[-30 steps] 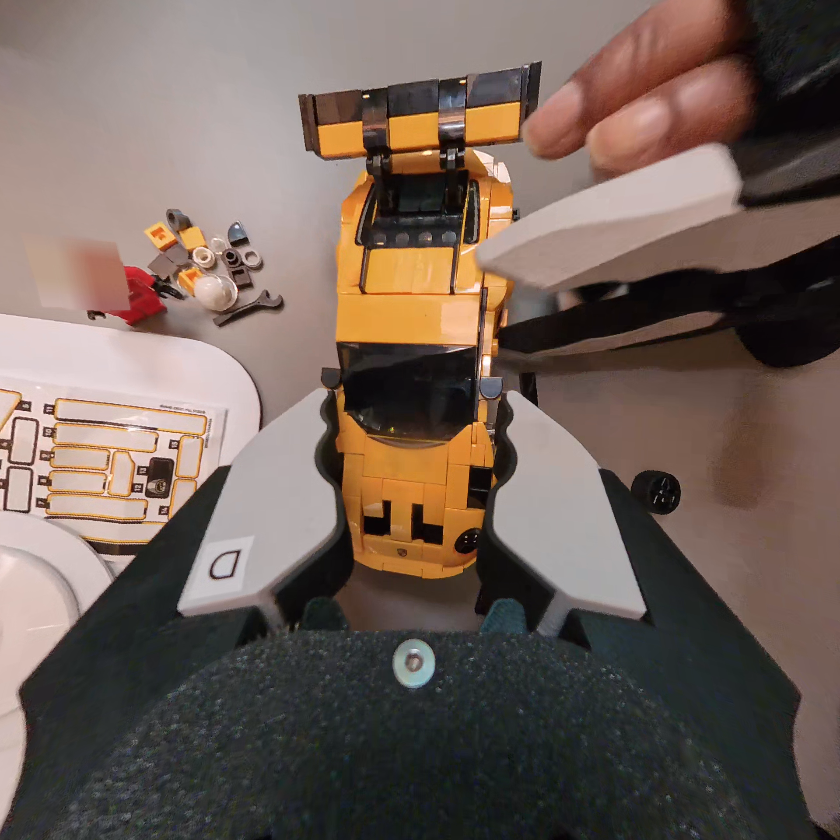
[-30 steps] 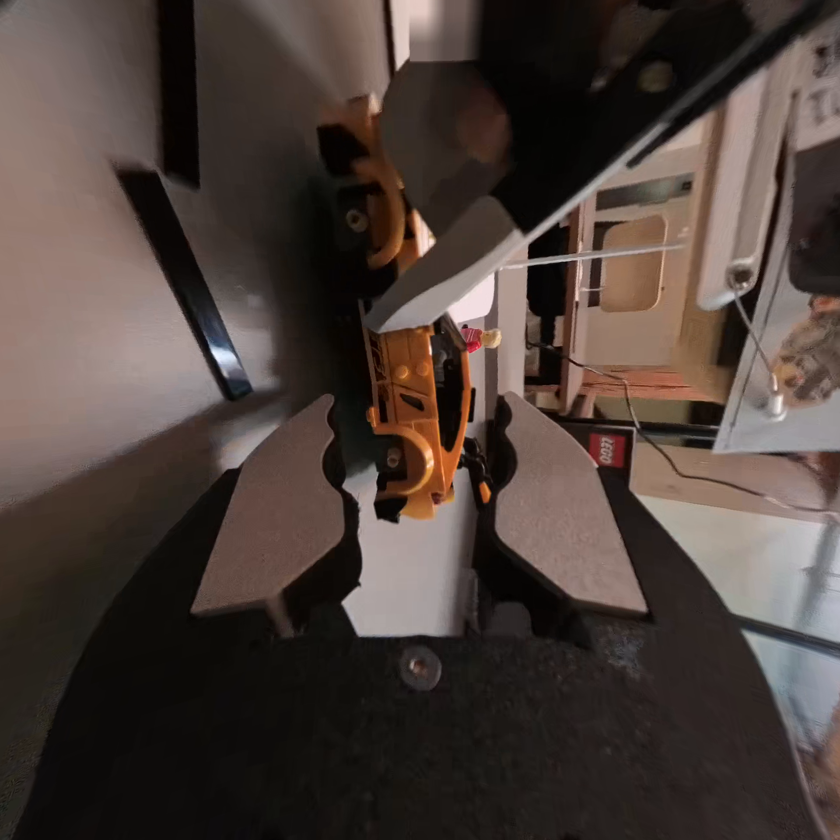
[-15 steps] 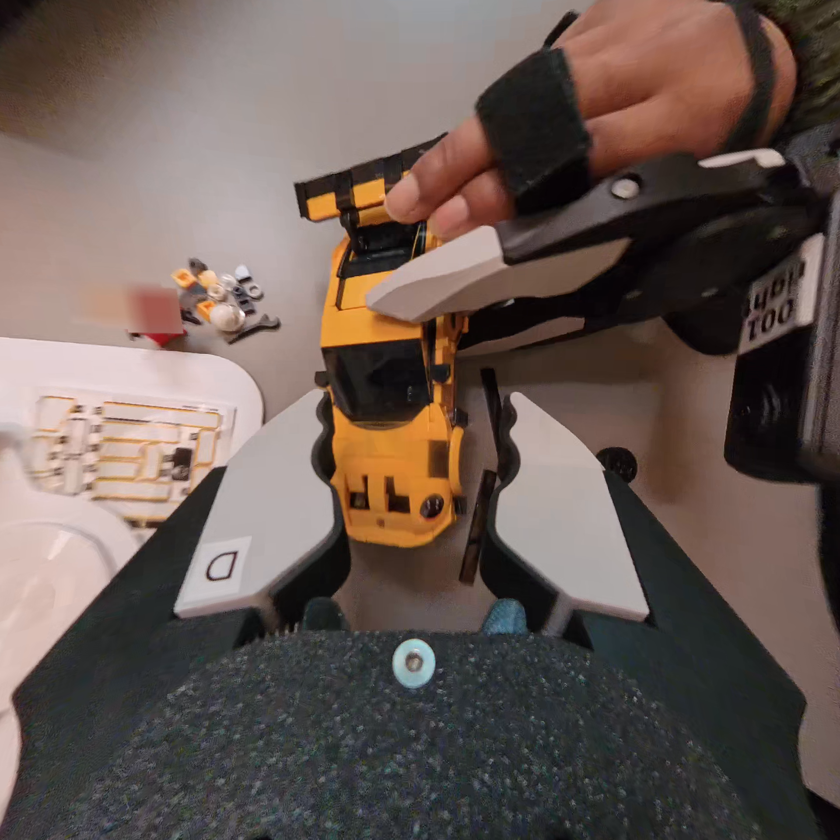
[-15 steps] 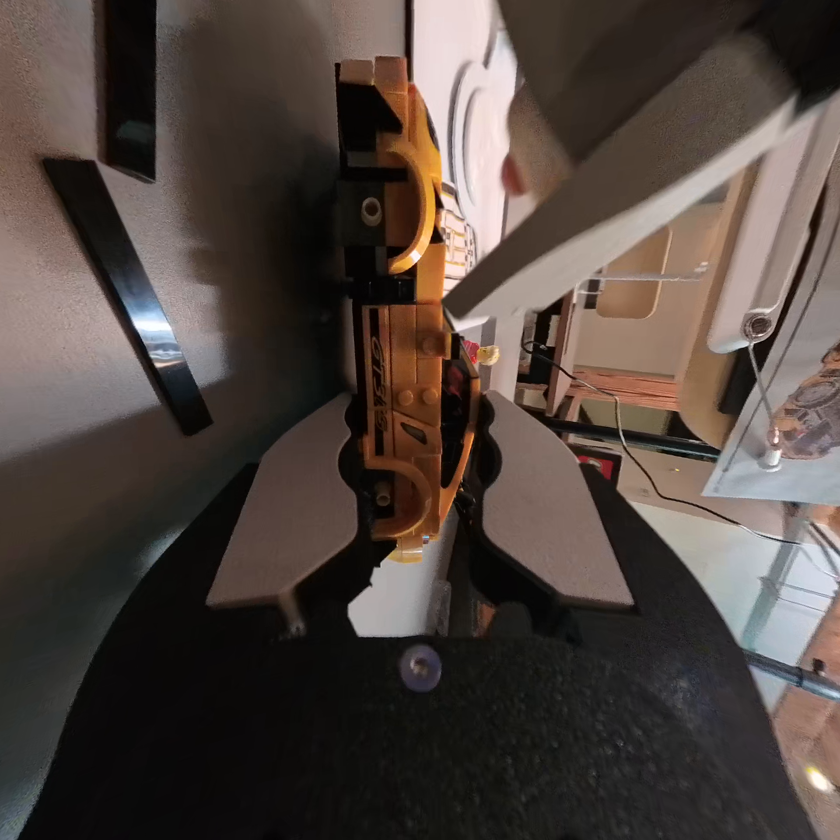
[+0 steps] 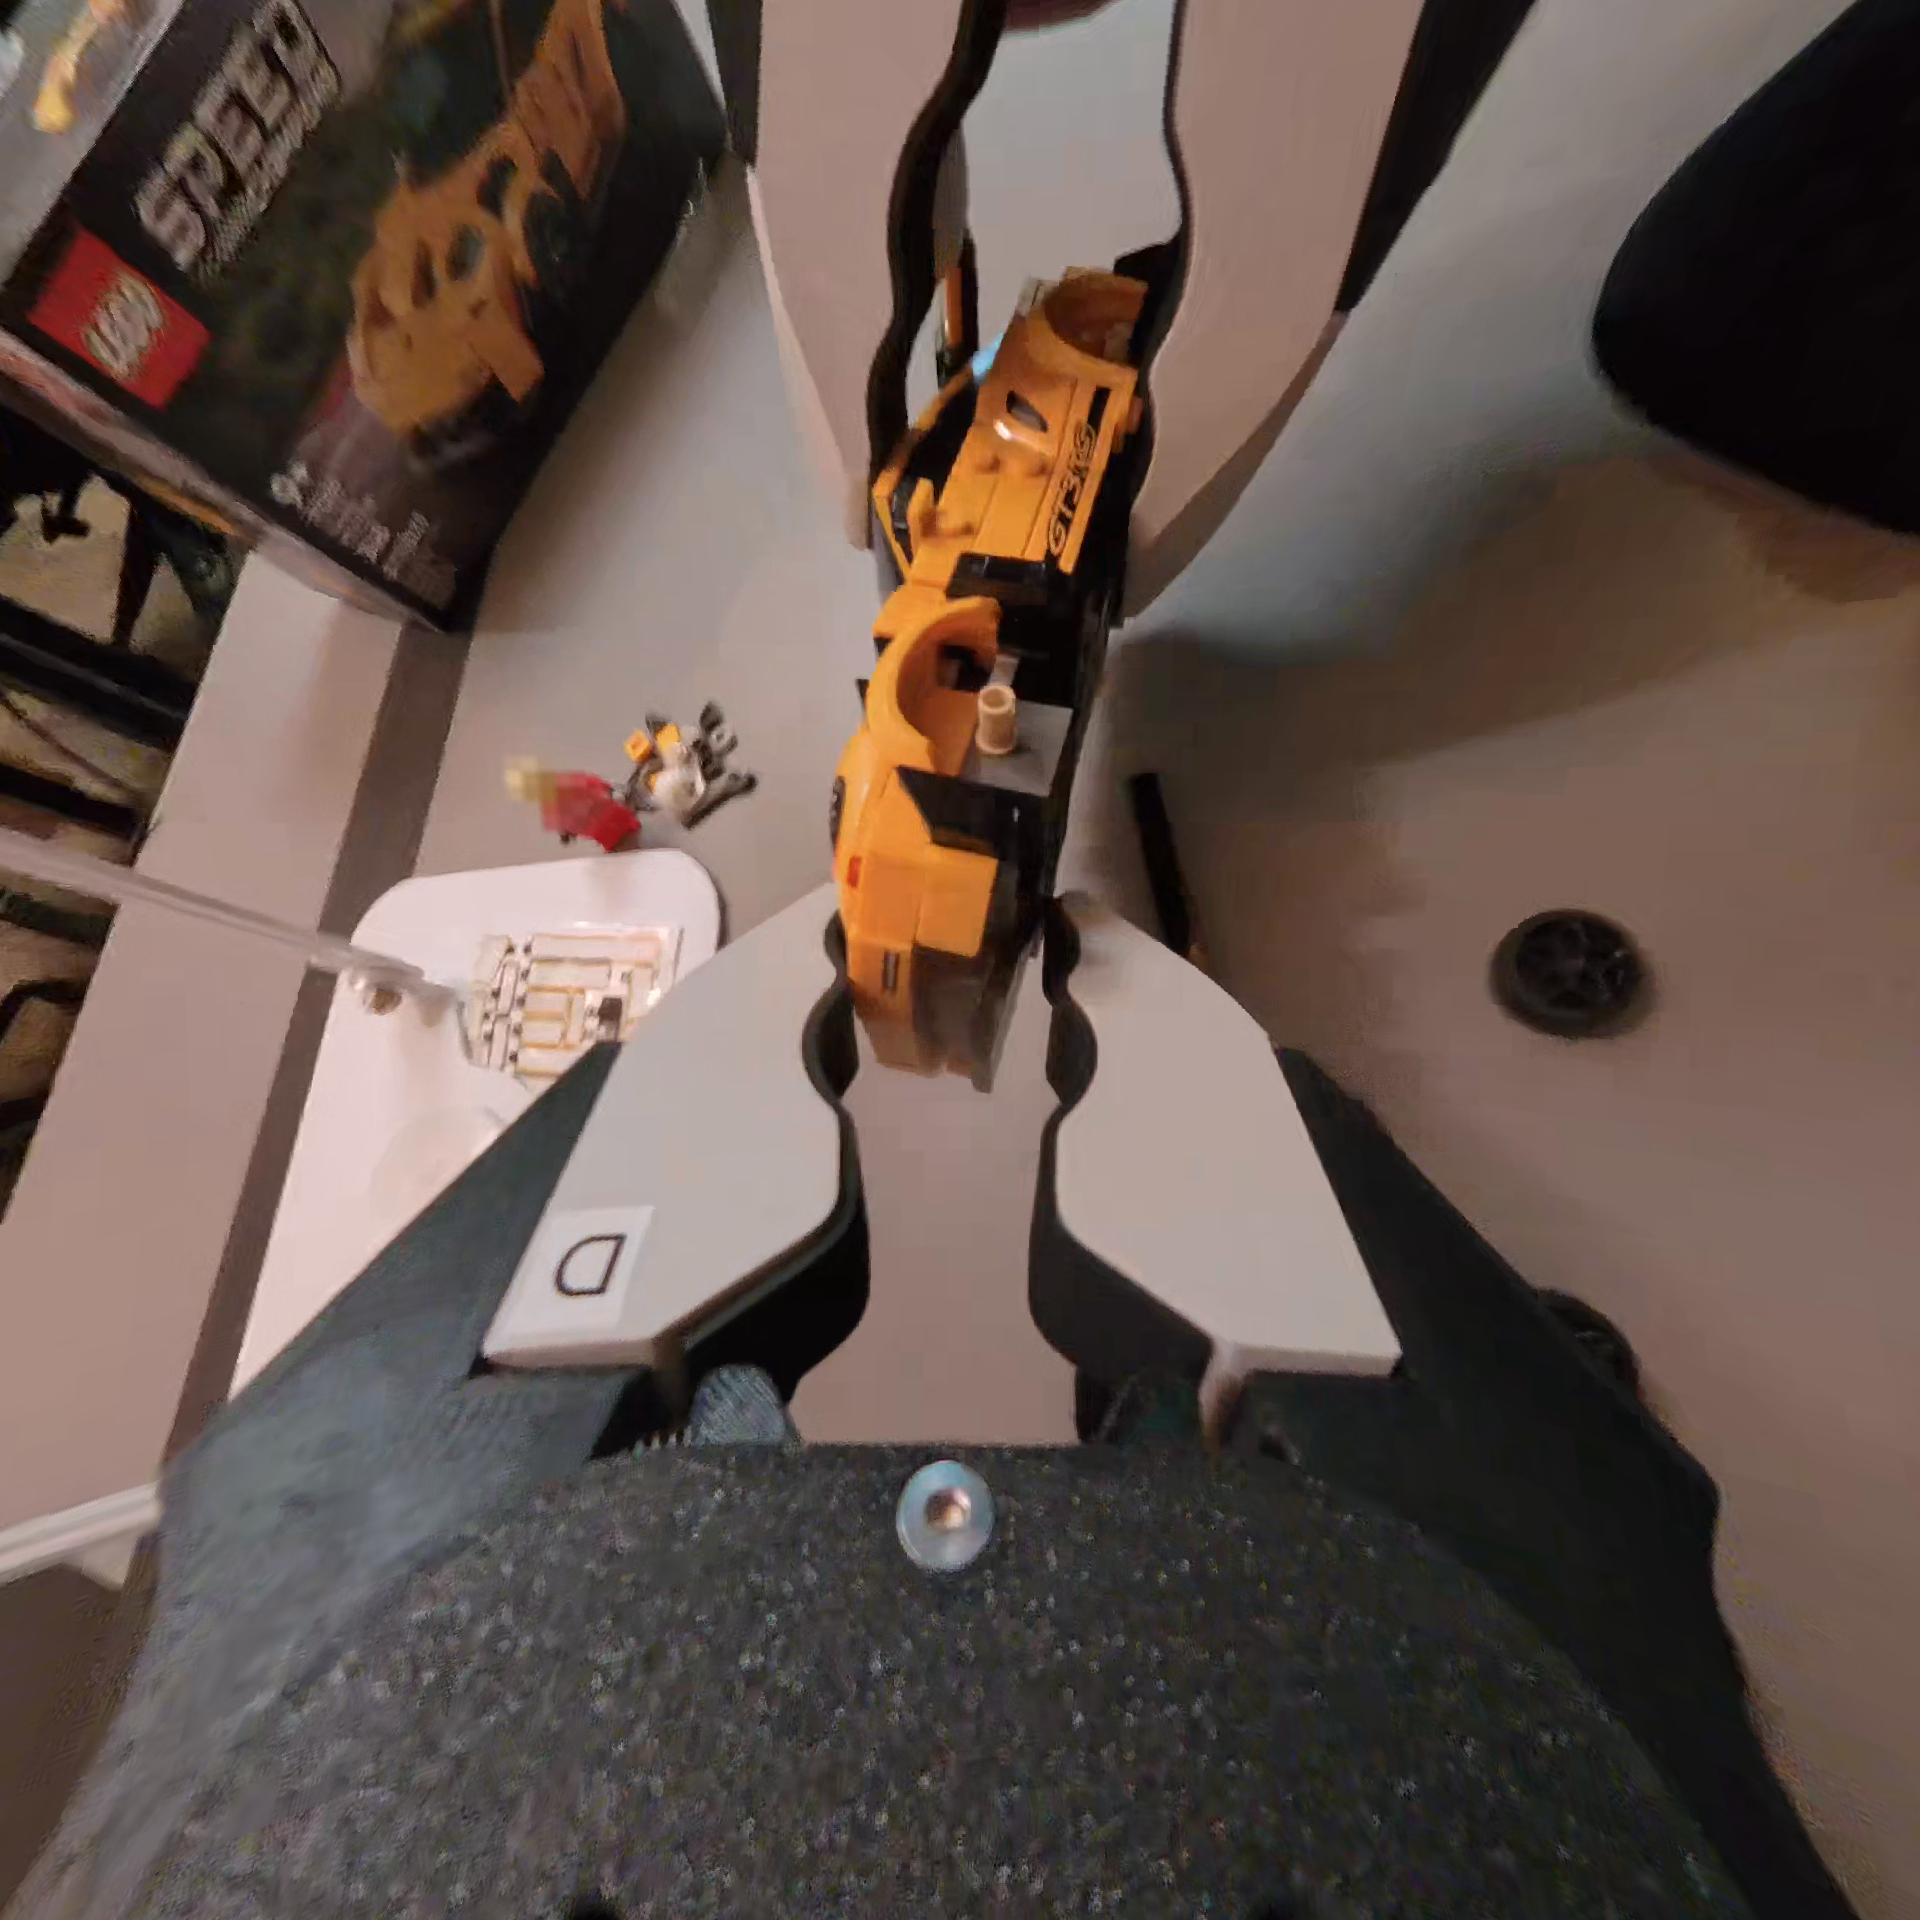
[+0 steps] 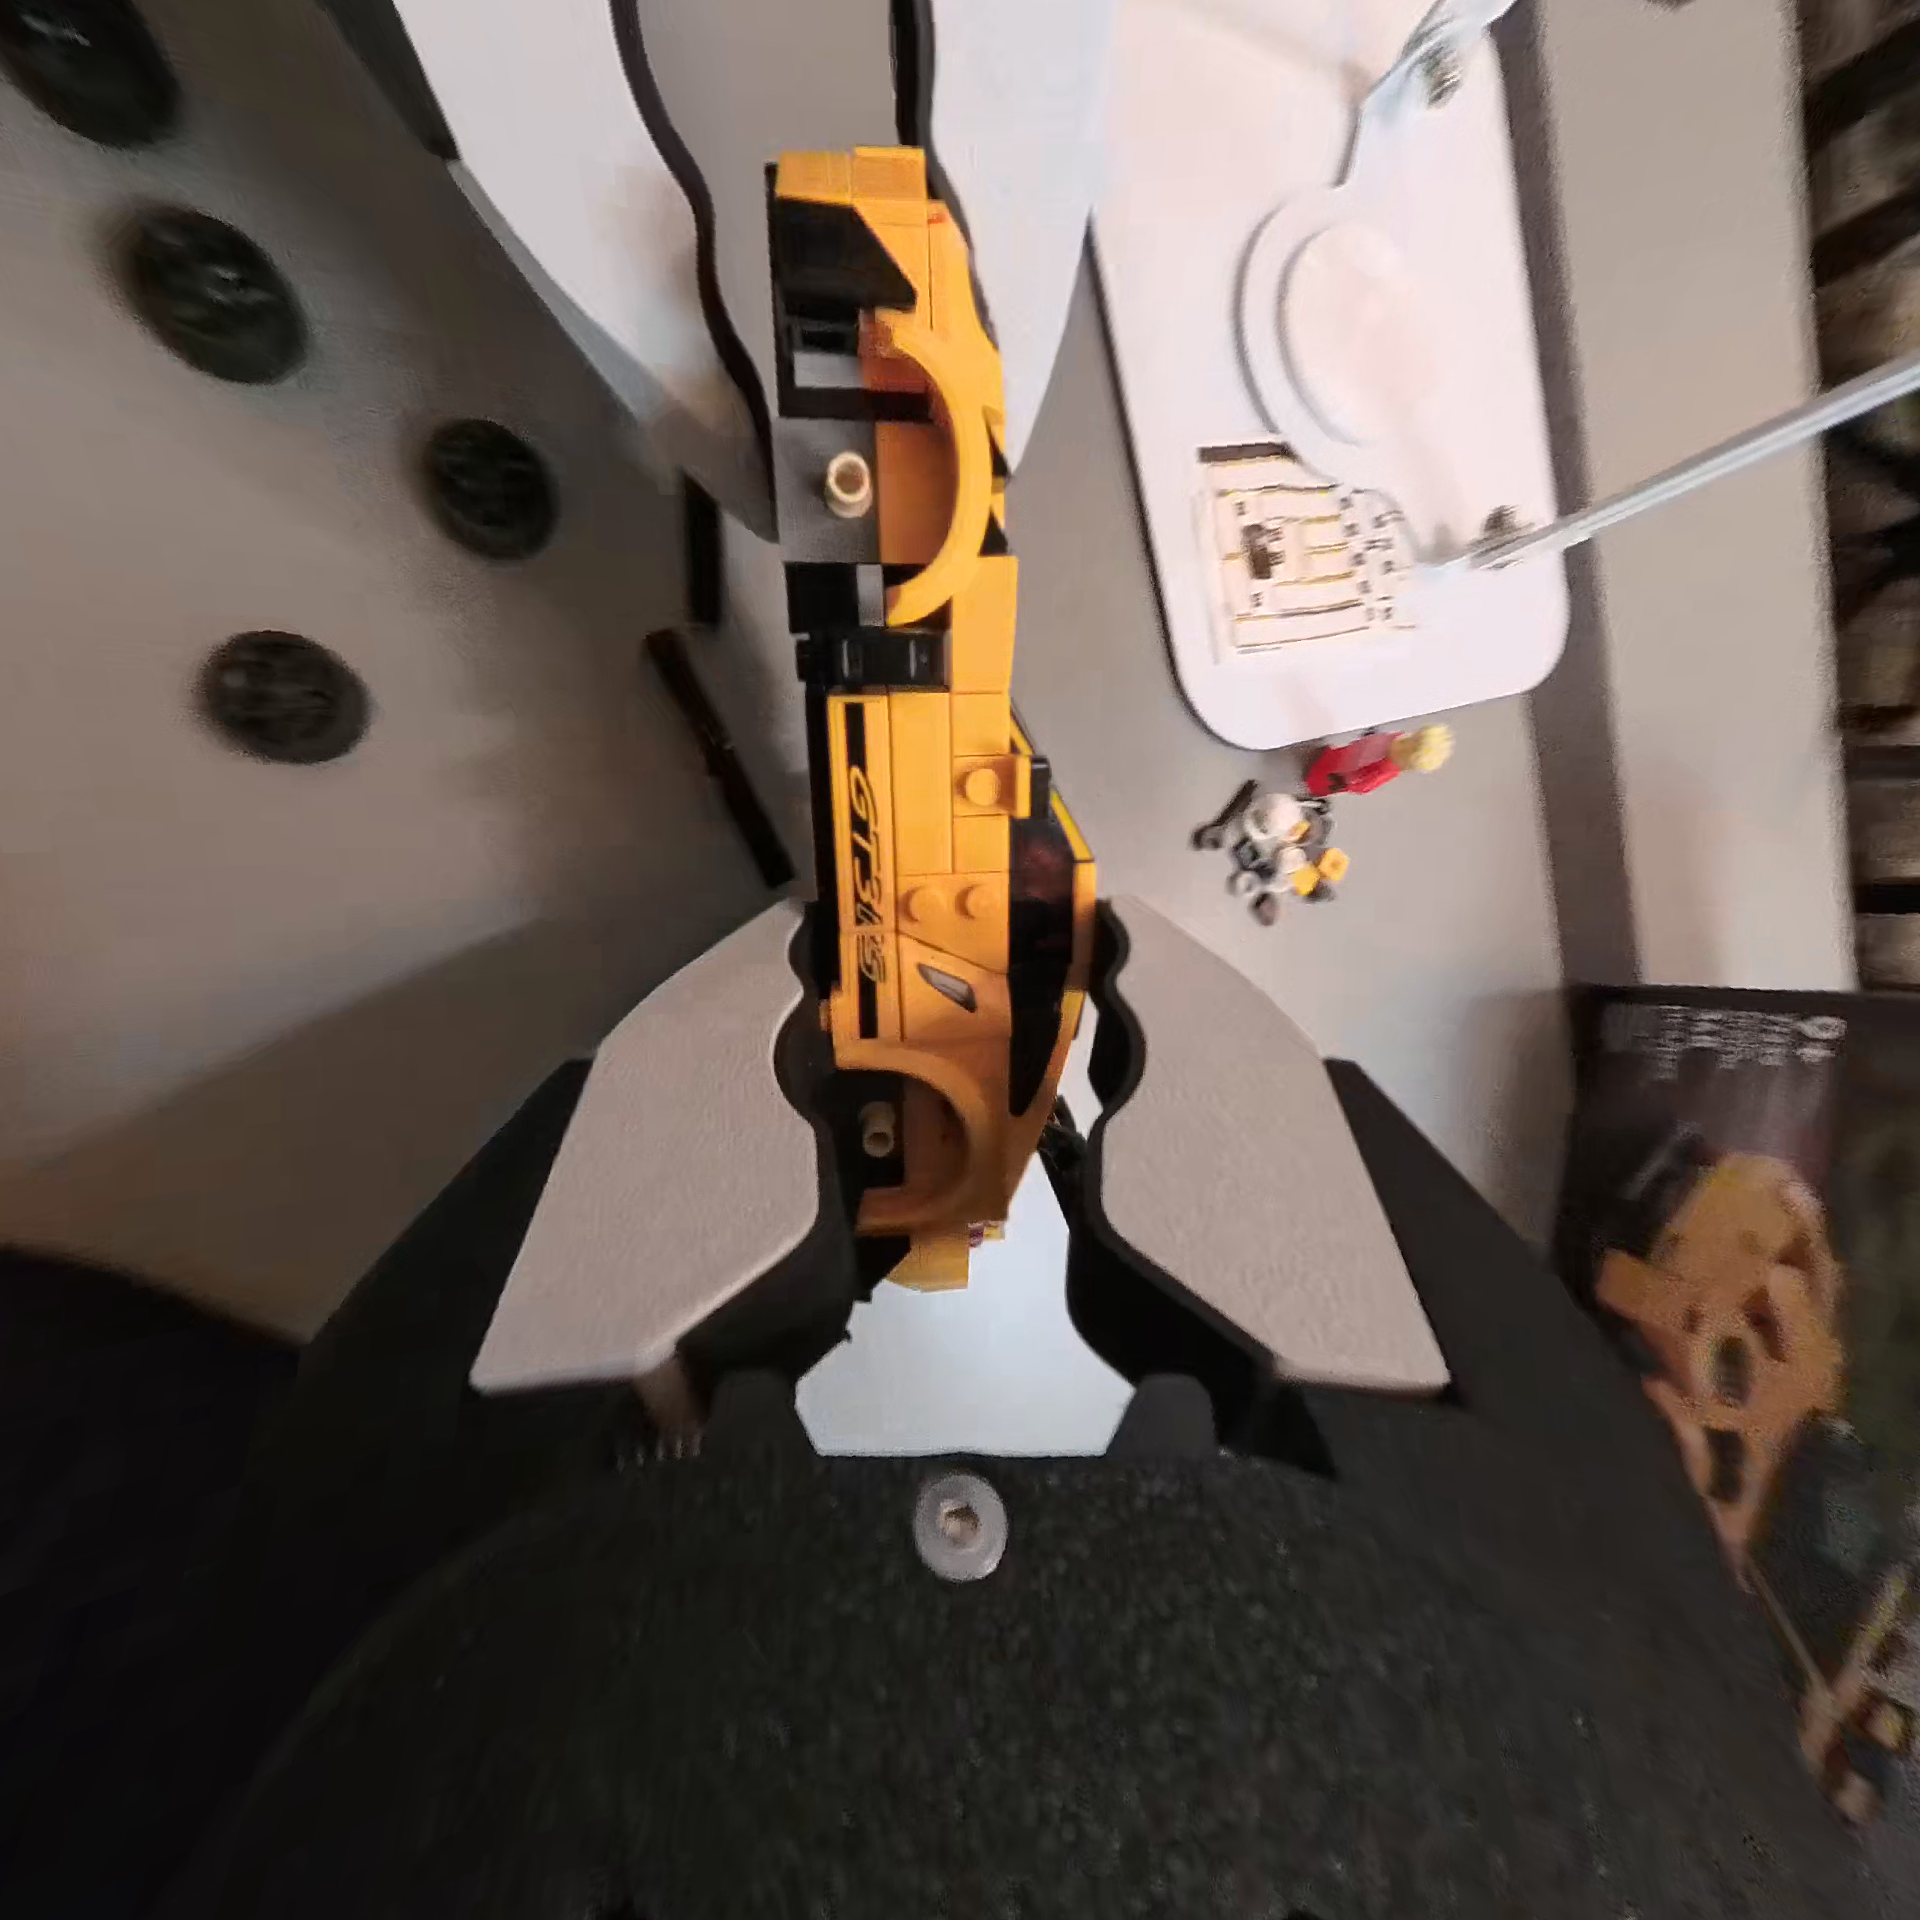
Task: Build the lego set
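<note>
Above desk, both claws clamp car [image 5: 971, 717]

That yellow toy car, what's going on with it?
A person is building it with two handheld grippers. The left gripper clamps one end of the yellow car, the right gripper the other, holding it on its side. Its wheel arches are empty; loose black wheels lie on the table.

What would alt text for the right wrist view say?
A yellow Lego car, turned on its side, is clamped at both ends by two tongs, the right tongs nearest. Black wheels lie loose on the grey table.
</note>
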The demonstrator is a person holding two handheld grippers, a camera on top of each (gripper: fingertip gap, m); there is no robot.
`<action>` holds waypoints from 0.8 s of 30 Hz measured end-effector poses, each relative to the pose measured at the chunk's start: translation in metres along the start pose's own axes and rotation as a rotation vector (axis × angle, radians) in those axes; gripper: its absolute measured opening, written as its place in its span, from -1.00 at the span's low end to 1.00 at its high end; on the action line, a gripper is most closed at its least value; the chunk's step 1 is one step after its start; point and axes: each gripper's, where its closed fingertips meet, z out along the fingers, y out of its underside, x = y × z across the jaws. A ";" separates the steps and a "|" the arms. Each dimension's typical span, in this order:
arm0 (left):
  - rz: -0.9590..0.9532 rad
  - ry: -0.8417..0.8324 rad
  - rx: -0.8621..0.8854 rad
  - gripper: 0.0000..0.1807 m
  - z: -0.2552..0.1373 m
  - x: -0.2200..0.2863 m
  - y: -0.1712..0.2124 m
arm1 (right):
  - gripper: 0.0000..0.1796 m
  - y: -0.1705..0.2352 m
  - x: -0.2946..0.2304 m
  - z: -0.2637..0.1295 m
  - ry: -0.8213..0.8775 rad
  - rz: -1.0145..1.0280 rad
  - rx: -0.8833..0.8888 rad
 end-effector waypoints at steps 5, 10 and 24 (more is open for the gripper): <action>-0.163 0.189 0.089 -0.65 -0.004 0.028 -0.032 | -0.46 0.015 -0.022 -0.028 -0.270 0.042 -0.067; -0.460 0.410 0.179 -0.67 -0.005 0.055 -0.062 | -0.46 0.036 -0.054 -0.037 -0.564 0.083 -0.124; -0.796 0.622 0.203 -0.67 0.008 0.078 -0.064 | -0.46 0.053 -0.071 -0.051 -1.006 0.166 -0.266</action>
